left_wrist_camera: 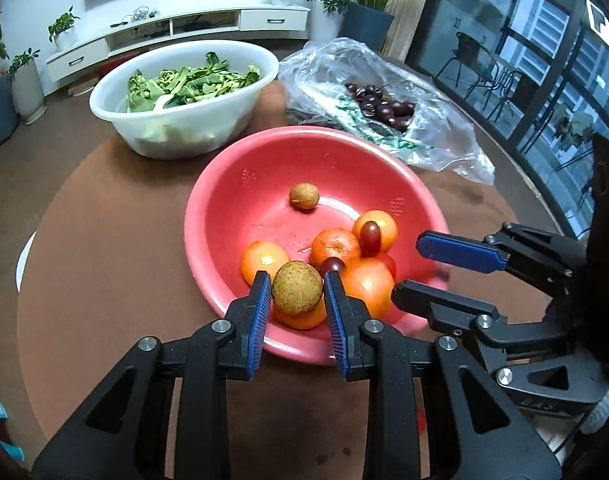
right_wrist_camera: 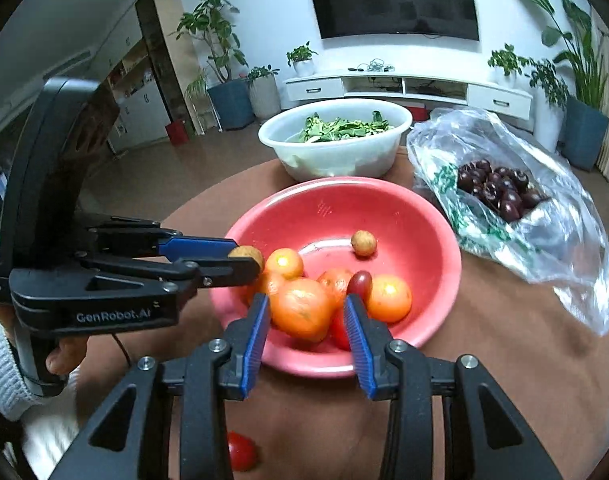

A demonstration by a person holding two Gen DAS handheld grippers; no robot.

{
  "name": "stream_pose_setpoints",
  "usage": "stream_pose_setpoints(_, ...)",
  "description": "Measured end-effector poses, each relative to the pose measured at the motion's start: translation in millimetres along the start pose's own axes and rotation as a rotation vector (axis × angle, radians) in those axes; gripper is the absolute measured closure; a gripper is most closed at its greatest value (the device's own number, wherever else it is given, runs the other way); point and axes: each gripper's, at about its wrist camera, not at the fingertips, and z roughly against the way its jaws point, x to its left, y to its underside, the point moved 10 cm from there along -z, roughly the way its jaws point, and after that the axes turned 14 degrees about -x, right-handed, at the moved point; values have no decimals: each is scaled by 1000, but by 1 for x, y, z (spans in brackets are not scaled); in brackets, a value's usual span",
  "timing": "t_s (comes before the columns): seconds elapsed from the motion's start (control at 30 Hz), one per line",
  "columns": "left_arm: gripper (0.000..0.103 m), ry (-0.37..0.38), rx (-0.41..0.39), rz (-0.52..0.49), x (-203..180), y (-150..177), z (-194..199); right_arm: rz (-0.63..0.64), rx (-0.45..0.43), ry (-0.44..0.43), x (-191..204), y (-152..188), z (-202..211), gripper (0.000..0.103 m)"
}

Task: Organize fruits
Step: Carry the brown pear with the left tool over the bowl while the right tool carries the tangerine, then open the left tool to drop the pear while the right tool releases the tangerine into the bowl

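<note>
My left gripper (left_wrist_camera: 297, 289) is clamped on a brown longan (left_wrist_camera: 297, 288); both blue pads (left_wrist_camera: 261, 300) press its sides. It hangs over the near rim of the red bowl (left_wrist_camera: 224, 184). From the right wrist, the same longan (right_wrist_camera: 249, 255) shows at the tips of the left gripper (right_wrist_camera: 246, 258), which reaches in level from the left.

My right gripper (right_wrist_camera: 307, 314) grips an orange (right_wrist_camera: 302, 308), a pad (right_wrist_camera: 257, 320) against each flank, partly closed around it, above the bowl's (right_wrist_camera: 424, 216) near side. In the left wrist view, only the right gripper's (left_wrist_camera: 408, 270) fingers show; the orange is not clearly seen between them there, blurred at the tips.

In the bowl: a second longan (left_wrist_camera: 304, 196) alone toward the far side; several other oranges (left_wrist_camera: 264, 260) bunched near; a dark red grape (left_wrist_camera: 371, 235) resting on one of them. Something red (right_wrist_camera: 338, 330) lies beneath the held orange, mostly hidden.

Beyond the bowl, a white basin (left_wrist_camera: 176, 136) with leafy greens (left_wrist_camera: 192, 80). To its right, just beside the bowl, a clear plastic bag (left_wrist_camera: 444, 140) lies open with dark cherries (left_wrist_camera: 384, 106) inside.

All on a round brown table (left_wrist_camera: 104, 260). One small red fruit (right_wrist_camera: 242, 450) sits on the table at the near edge, under my right gripper's frame.

A hand (right_wrist_camera: 66, 354) in a white knit sleeve (right_wrist_camera: 4, 380) grasps the left gripper's handle.
</note>
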Motion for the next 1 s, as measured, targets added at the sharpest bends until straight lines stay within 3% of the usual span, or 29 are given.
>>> stream_pose_setpoints(0.5, 74, -25, -31, 1, 5, -2, 6, -24, -34, -10, 7, 13, 26, 61)
stream_pose_setpoints(0.57, 60, -30, -37, -8, 4, -3, 7, -32, -38, -15, 9, 15, 29, 61)
stream_pose_setpoints(0.6, 44, -40, -49, -8, 4, -4, 8, -37, -40, -17, 10, 16, 31, 60)
stream_pose_setpoints(0.63, 34, -43, -68, -7, 4, -6, 10, -40, -40, -20, 10, 17, 32, 60)
stream_pose_setpoints(0.83, 33, -53, -102, -48, -6, -10, 22, -47, -44, -26, 14, 22, 37, 60)
stream_pose_setpoints(1.0, 33, -77, -103, -73, -11, 5, 44, -35, -42, -37, 18, 29, 46, 59)
